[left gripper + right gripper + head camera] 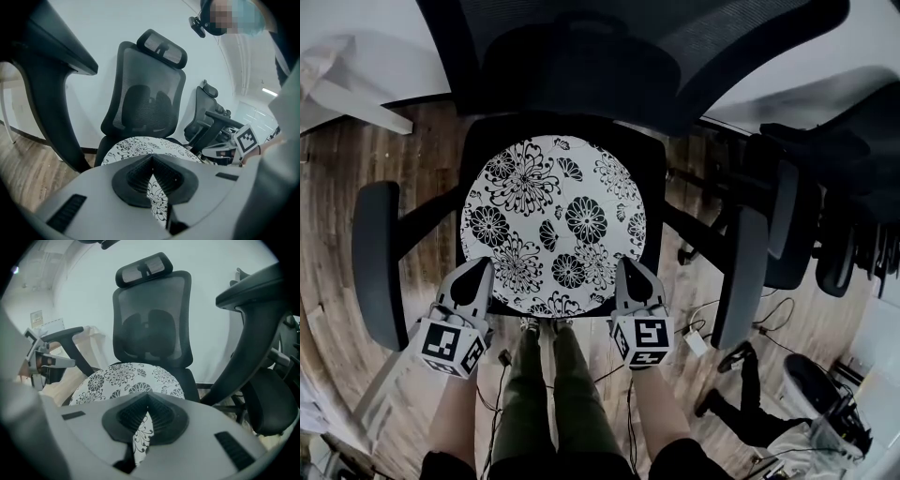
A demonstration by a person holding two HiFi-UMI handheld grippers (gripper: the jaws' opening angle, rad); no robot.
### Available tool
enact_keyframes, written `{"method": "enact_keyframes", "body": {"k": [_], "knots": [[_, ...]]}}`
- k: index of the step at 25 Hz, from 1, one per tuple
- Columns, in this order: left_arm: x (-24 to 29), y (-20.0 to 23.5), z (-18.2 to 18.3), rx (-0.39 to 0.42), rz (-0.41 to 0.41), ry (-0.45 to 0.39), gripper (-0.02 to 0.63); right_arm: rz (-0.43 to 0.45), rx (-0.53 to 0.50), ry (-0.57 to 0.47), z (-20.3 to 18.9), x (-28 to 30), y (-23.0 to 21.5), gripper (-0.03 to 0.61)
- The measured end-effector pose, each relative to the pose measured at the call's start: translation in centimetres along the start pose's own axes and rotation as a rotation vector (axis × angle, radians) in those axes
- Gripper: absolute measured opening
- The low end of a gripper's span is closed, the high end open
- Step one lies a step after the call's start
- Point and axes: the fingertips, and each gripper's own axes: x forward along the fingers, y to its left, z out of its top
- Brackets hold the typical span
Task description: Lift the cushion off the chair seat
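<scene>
Carries a round black-and-white floral cushion on the black chair seat, covered nearly to its rim. Stands on wood-plank floor, thin cables lying loose at right.

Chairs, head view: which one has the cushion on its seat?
The mesh-backed chair directly ahead: the floral cushion lies on its seat. The chairs at right carry none.

Dark green trousers are worn; the left gripper and right gripper are shelled grey, with black-and-white marker cubes.
</scene>
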Motion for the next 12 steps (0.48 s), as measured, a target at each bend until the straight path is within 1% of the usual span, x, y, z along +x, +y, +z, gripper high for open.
{"method": "enact_keyframes", "body": {"k": [8, 12], "knots": [[0.9, 0.6, -1.4, -0.035, 0.009, 0.008, 0.011, 0.004, 0.01, 0.034, -1.9, 0.9, -0.4, 0.017], [1.4, 1.1, -2.6, -0.051, 0.008, 0.027, 0.011, 0.0, 0.011, 0.056, -3.0, 1.3, -0.5, 0.017]]}}
